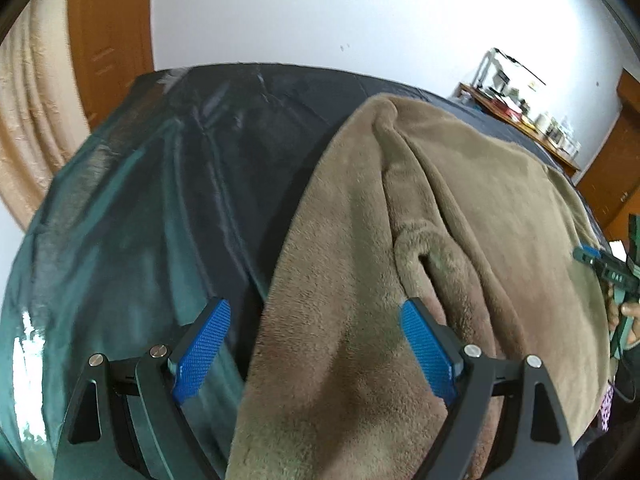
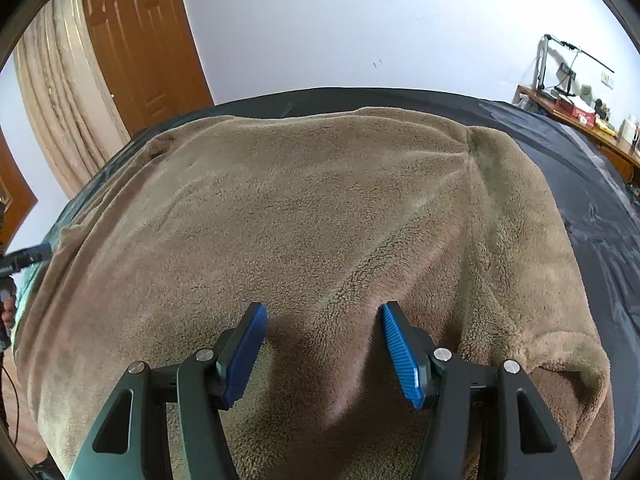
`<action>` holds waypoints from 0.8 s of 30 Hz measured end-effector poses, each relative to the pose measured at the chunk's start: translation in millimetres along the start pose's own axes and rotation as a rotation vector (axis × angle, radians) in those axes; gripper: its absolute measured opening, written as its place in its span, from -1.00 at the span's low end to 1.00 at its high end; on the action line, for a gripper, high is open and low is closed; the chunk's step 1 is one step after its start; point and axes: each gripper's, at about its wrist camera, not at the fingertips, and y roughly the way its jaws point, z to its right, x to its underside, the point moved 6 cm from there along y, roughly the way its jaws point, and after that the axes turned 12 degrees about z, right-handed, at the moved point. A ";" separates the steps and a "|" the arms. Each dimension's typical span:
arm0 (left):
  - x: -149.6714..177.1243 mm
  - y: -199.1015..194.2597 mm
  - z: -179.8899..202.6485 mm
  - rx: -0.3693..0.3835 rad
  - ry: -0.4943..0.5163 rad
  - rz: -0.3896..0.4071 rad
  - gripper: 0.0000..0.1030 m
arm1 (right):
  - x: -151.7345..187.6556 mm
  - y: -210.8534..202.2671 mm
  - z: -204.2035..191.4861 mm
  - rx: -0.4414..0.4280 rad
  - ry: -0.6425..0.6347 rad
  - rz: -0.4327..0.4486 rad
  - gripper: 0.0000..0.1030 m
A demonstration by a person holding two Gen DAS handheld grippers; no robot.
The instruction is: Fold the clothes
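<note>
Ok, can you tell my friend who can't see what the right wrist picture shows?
A big fuzzy brown garment lies spread over a dark shiny sheet. The right claw hangs open above it, blue pads apart, holding nothing. Behind are a white wall and a wooden door.

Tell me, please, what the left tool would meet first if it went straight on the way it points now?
Most likely the brown fleece garment: the open left tool straddles its left edge over the dark sheet, though height above it is unclear.
</note>
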 end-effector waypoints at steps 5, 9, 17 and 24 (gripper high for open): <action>5.5 8.0 3.0 -0.008 0.030 -0.022 0.48 | -1.0 2.3 -3.0 0.000 0.001 -0.001 0.19; 4.6 5.8 9.4 0.001 0.047 -0.044 -0.52 | -0.9 0.1 -0.1 -0.002 0.004 -0.002 0.20; -38.5 -9.1 -16.9 -0.286 0.167 0.044 -0.74 | -1.3 0.1 -0.9 0.010 0.006 -0.005 0.19; -81.7 5.8 -39.2 -0.494 0.270 0.098 -0.73 | 0.0 0.0 0.9 0.030 -0.017 -0.013 0.20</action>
